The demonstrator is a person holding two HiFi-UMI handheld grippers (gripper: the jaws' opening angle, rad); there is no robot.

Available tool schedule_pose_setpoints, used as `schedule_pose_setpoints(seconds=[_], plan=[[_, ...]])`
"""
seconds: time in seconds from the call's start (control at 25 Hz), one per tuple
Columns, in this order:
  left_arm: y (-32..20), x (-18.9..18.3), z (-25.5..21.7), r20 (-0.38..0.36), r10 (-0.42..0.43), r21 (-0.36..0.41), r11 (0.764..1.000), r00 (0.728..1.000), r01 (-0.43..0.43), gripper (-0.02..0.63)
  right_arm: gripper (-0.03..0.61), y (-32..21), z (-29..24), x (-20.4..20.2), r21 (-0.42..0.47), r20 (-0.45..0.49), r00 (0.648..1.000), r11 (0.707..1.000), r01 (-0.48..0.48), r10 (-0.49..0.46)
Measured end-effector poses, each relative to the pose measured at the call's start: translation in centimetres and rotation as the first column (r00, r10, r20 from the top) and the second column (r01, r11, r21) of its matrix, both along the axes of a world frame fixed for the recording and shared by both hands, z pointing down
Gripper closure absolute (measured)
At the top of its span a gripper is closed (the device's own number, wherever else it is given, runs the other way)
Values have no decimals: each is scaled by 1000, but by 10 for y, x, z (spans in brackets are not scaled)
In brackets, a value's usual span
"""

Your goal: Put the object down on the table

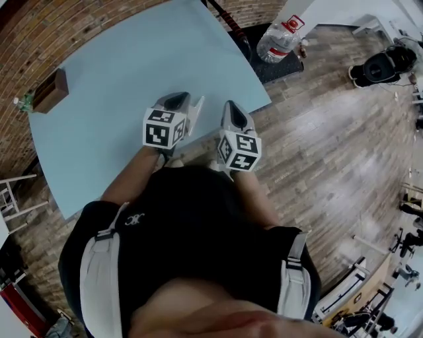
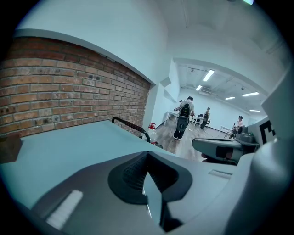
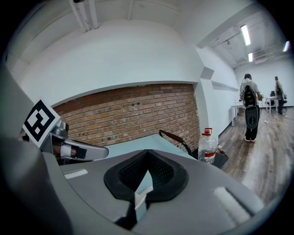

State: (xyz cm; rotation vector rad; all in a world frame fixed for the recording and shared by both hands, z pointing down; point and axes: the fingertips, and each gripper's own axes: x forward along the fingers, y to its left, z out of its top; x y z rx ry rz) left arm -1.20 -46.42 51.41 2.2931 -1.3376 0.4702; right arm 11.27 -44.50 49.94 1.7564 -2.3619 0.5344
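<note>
Both grippers hover side by side over the near edge of the light blue table (image 1: 119,79). My left gripper (image 1: 177,100) has its jaws together with nothing between them; in the left gripper view its tips (image 2: 147,156) meet over the bare tabletop. The right gripper (image 1: 232,109) is likewise shut and empty, its tips (image 3: 148,158) pointing along the table toward the brick wall. A small brown wooden box (image 1: 51,90) stands at the table's far left corner, well away from both grippers; its edge (image 2: 9,149) shows at the left of the left gripper view.
A large water bottle (image 1: 279,41) (image 3: 207,146) sits on a black cart with a curved handle (image 1: 228,20) past the table's right end. A brick wall (image 2: 69,87) runs behind the table. People (image 2: 183,117) stand far off on the wooden floor (image 1: 330,152).
</note>
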Motion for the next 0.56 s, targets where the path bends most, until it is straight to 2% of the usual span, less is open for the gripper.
schedule_pose_setpoints(seconds=[0.56], plan=[[-4, 7, 10, -9, 0, -35, 999, 1000, 0, 614, 566, -2, 2, 6, -6, -7, 1000, 1000, 3, -3]])
